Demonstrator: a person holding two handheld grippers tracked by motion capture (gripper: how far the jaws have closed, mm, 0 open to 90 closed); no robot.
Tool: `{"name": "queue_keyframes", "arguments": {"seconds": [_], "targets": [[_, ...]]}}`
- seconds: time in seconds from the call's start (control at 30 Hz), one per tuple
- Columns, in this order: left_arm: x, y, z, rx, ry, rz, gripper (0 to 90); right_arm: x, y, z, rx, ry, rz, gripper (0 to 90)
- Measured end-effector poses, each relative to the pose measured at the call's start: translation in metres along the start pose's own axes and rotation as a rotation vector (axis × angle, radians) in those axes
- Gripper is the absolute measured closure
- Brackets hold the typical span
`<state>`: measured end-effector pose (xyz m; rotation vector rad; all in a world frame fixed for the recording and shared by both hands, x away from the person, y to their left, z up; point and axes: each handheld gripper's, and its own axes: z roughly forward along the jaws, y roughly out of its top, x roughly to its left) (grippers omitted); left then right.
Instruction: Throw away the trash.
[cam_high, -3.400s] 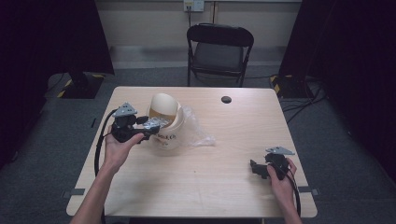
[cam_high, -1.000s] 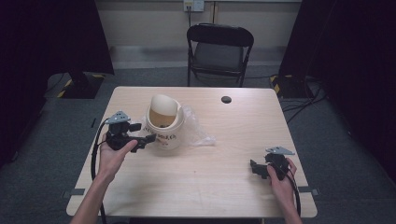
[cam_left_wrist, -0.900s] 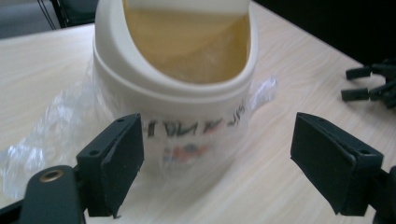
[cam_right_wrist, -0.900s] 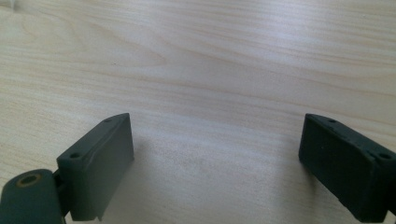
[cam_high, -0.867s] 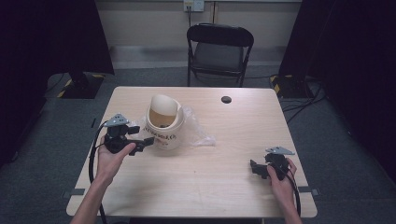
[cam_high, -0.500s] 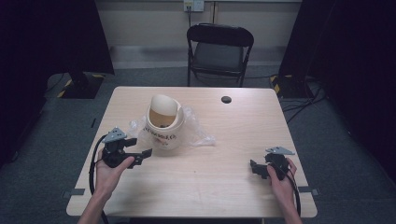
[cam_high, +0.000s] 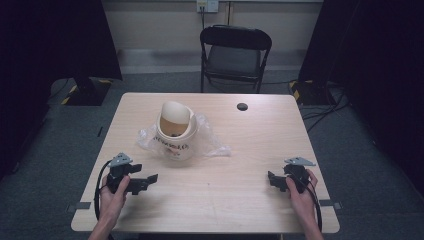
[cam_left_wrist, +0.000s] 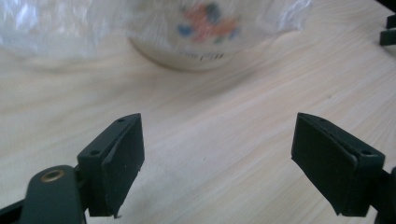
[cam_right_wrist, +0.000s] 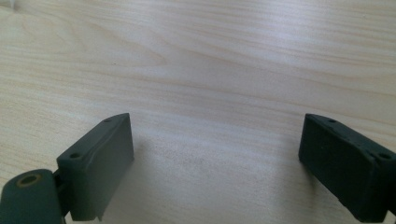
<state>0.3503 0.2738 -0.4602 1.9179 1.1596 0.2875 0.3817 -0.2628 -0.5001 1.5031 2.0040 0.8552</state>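
One desk (cam_high: 210, 200), wood top. On it: one cream jar (cam_high: 174, 131), one clear plastic bag (cam_high: 210, 142), one small dark disc (cam_high: 242, 106), two grippers. One black chair (cam_high: 235, 55) stands behind the desk.

The jar sits left of centre toward the far half, mouth tipped toward the camera, printed pattern on its side. Something dark lies inside, possibly a small object; too dim to tell. The bag lies crumpled under and around the jar.

Left gripper (cam_high: 145, 181) rests near the front left edge, jaws wide, nothing between them, pointing toward the jar and well apart from it. Right gripper (cam_high: 272, 178) rests at front right, jaws wide over bare wood.
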Motion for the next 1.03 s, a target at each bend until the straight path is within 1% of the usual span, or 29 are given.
{"name": "queue_keyframes", "arguments": {"seconds": [0.03,0.07,0.1,0.13,0.17,0.2,0.23,0.27,0.3,0.33,0.37,0.43,0.47,0.5,0.53,0.57,0.6,0.63,0.7,0.8,1.03], "targets": [[0.0,0.0,0.0,0.0,0.0,0.0,17.3,0.0,0.0,0.0,0.0,0.001,0.0,9.5],[0.003,-0.007,0.003,0.027,0.027,-0.004,17.5,0.0,0.0,0.0,0.0,0.0,0.0,9.5],[0.005,-0.01,0.004,0.038,0.041,-0.007,17.6,0.0,0.0,0.0,0.0,0.001,-0.001,9.5],[0.006,-0.012,0.005,0.041,0.051,-0.016,17.6,0.0,0.0,0.0,0.0,0.001,0.0,9.5],[0.006,-0.012,0.005,0.041,0.051,-0.016,16.9,0.0,0.0,0.0,0.0,0.001,0.0,9.5],[0.009,-0.015,0.005,0.041,0.064,-0.033,16.6,0.0,0.0,0.0,0.0,0.001,0.0,9.5],[0.012,-0.017,0.005,0.045,0.073,-0.032,16.6,0.0,0.0,0.0,0.0,0.0,0.0,9.5],[0.013,-0.018,0.006,0.045,0.082,-0.042,16.5,0.0,0.0,0.0,0.0,0.0,0.0,9.5],[0.013,-0.018,0.006,0.045,0.082,-0.042,16.6,0.0,0.0,0.0,0.0,0.0,0.0,9.5],[0.016,-0.021,0.008,0.059,0.105,-0.042,16.5,0.0,0.0,0.0,0.0,0.001,0.0,9.5],[0.016,-0.022,0.01,0.07,0.119,-0.04,16.4,0.0,0.0,0.0,0.0,0.001,0.0,9.5],[0.017,-0.024,0.012,0.074,0.126,-0.036,16.4,0.0,0.0,0.0,0.0,0.001,0.0,9.5],[0.018,-0.026,0.014,0.086,0.15,-0.026,16.4,0.0,0.0,0.0,0.0,0.001,0.0,9.4],[0.018,-0.026,0.015,0.091,0.169,0.0,16.4,0.0,0.0,0.0,0.0,0.001,0.0,9.4],[0.018,-0.027,0.017,0.085,0.177,0.017,16.2,0.0,0.0,0.0,0.0,0.001,0.0,9.5],[0.018,-0.027,0.017,0.095,0.204,0.043,16.1,0.0,0.0,0.0,0.0,0.001,0.0,9.5],[0.017,-0.028,0.019,0.094,0.233,0.065,16.1,0.0,0.0,0.0,0.0,0.0,0.0,9.5],[0.015,-0.029,0.022,0.075,0.241,0.069,15.5,0.0,0.0,0.0,0.0,0.001,0.0,9.5],[0.015,-0.031,0.023,0.055,0.243,0.076,13.0,0.0,0.0,0.0,0.0,0.001,0.0,9.5],[0.016,-0.031,0.023,0.057,0.243,0.078,11.6,0.0,0.0,0.0,0.0,0.0,0.0,9.5],[0.016,-0.031,0.023,0.056,0.242,0.078,11.6,0.0,0.0,0.0,0.0,0.0,0.0,9.4]]}}
